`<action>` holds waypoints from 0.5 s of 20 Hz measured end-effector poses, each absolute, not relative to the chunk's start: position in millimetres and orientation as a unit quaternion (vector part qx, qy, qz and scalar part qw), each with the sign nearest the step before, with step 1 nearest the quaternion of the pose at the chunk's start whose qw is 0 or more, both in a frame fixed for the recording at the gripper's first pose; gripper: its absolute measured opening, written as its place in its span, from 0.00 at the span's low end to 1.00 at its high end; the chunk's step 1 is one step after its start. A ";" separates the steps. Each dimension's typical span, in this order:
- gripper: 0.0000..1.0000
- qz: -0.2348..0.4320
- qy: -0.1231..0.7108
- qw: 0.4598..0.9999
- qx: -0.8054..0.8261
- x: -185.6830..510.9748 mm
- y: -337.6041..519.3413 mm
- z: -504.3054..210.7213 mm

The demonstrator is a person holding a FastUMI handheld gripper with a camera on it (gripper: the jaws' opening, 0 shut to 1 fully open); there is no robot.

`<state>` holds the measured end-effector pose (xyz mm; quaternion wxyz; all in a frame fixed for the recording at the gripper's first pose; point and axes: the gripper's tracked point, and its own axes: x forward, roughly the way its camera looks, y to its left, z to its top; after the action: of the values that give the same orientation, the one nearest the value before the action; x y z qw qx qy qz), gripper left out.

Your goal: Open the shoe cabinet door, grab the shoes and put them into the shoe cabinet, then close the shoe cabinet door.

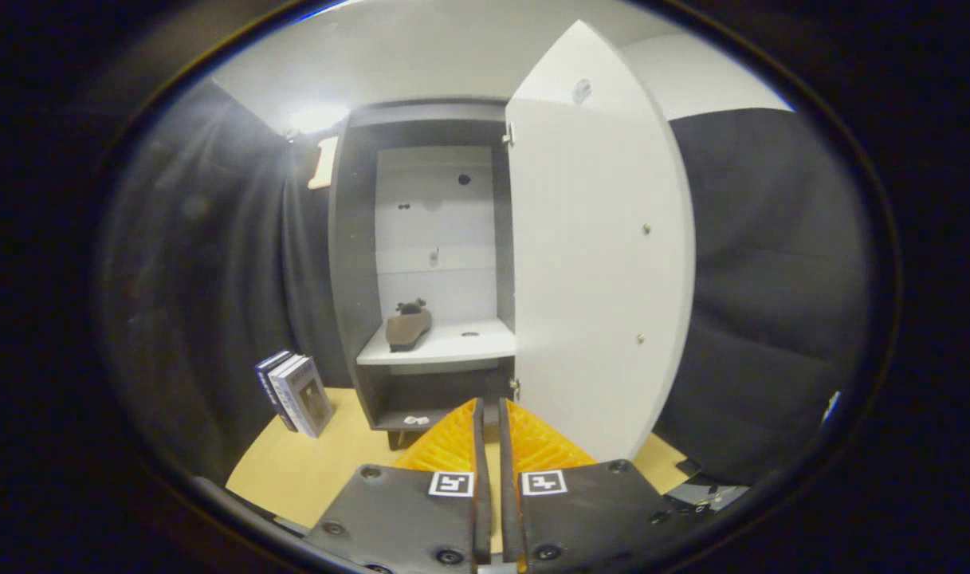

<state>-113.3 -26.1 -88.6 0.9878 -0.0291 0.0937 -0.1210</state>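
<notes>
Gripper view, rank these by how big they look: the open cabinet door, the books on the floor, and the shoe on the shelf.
1. Cabinet door, by far the largest, though it swings toward the camera.
2. Books, leaning left of the cabinet.
3. Shoe on the white shelf, slightly smaller, but it sits farther back, so that gap is unsure.

The gripper looks shut, empty.

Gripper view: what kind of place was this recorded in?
Probably a staged recording booth, not a real home. A shoe cabinet stands with its door open and a shoe on its shelf, books lean beside it, and black cloth hangs around. The tongs are nearly shut, holding nothing.
</notes>
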 end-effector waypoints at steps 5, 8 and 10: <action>0.25 -0.119 0.145 0.982 -0.019 -93.2 15.4 -155.8; 0.29 -0.119 0.192 0.974 -0.010 -88.3 21.8 -206.1; 0.31 -0.114 0.218 0.969 -0.013 -85.0 22.8 -238.0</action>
<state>-85.0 22.8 -238.0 0.9691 -0.0127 0.2184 -0.1139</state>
